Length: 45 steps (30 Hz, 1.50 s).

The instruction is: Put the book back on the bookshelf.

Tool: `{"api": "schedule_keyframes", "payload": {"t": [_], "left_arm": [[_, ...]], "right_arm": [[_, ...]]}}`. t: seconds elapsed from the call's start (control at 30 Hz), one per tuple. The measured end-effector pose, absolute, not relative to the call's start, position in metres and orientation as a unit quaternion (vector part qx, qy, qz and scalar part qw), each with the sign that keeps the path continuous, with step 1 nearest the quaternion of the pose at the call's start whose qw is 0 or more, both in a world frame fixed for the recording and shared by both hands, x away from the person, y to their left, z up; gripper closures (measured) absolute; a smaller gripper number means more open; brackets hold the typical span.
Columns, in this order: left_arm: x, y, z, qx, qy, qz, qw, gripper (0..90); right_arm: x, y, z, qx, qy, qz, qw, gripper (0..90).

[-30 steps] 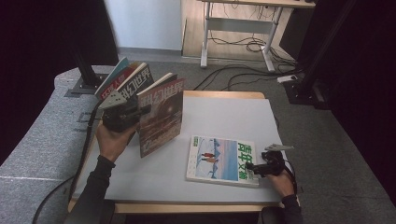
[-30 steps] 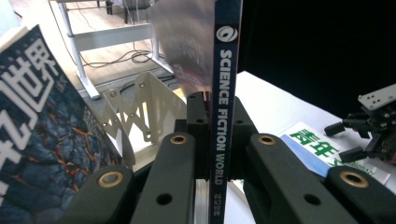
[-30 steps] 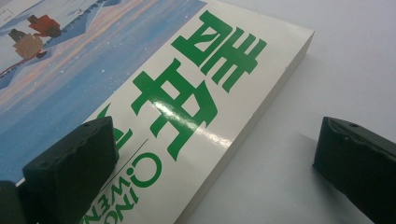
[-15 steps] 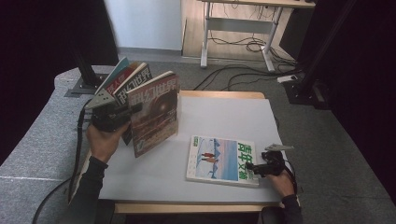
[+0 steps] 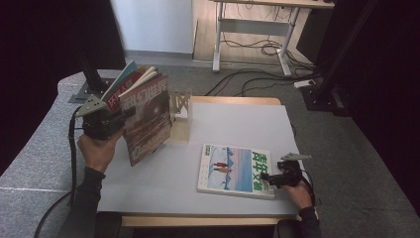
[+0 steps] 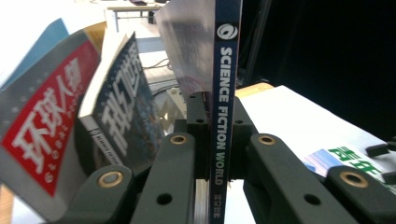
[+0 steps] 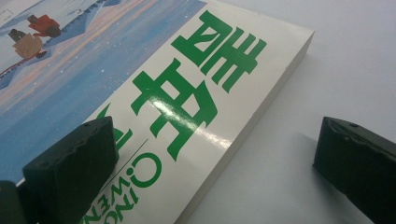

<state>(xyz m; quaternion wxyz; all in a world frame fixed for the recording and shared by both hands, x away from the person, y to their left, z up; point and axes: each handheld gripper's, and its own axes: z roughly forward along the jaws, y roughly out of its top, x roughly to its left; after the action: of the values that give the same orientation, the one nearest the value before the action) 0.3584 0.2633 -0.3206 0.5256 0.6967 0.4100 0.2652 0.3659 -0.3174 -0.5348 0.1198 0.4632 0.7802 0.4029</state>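
The left gripper (image 5: 119, 119) clamped its jaws on the Science Fiction World magazine (image 6: 223, 93), held upright. The right gripper (image 7: 215, 154) sat with jaws spread, one over the flat magazine (image 5: 236, 168) on the worktop (image 5: 163, 183).

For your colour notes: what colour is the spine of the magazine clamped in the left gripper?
Dark blue with white lettering; the spine shows best in the left gripper view.

left gripper (image 5: 115, 120): we are keeping its jaws clamped, forearm raised
right gripper (image 5: 271, 179): we are holding its jaws apart, low
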Motion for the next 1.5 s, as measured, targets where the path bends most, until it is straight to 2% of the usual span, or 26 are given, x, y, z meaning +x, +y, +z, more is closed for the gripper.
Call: {"api": "schedule_keyframes", "payload": {"t": [0.4, 1.13, 1.3, 1.5], "left_arm": [[0.370, 0.266, -0.333, 0.677, 0.439, 0.281, 0.519, 84.3], [0.401, 0.243, -0.351, 0.663, 0.441, 0.300, 0.526, 84.2], [0.406, 0.241, -0.356, 0.667, 0.436, 0.299, 0.525, 84.1], [0.405, 0.245, -0.355, 0.695, 0.426, 0.279, 0.508, 83.9]], "right_arm": [[0.366, -0.317, -0.535, 0.464, 0.780, 0.403, 0.119, 0.0], [0.366, -0.317, -0.535, 0.464, 0.780, 0.403, 0.118, 0.0], [0.366, -0.318, -0.535, 0.463, 0.780, 0.404, 0.119, 0.0], [0.366, -0.317, -0.535, 0.463, 0.780, 0.403, 0.119, 0.0]]}}
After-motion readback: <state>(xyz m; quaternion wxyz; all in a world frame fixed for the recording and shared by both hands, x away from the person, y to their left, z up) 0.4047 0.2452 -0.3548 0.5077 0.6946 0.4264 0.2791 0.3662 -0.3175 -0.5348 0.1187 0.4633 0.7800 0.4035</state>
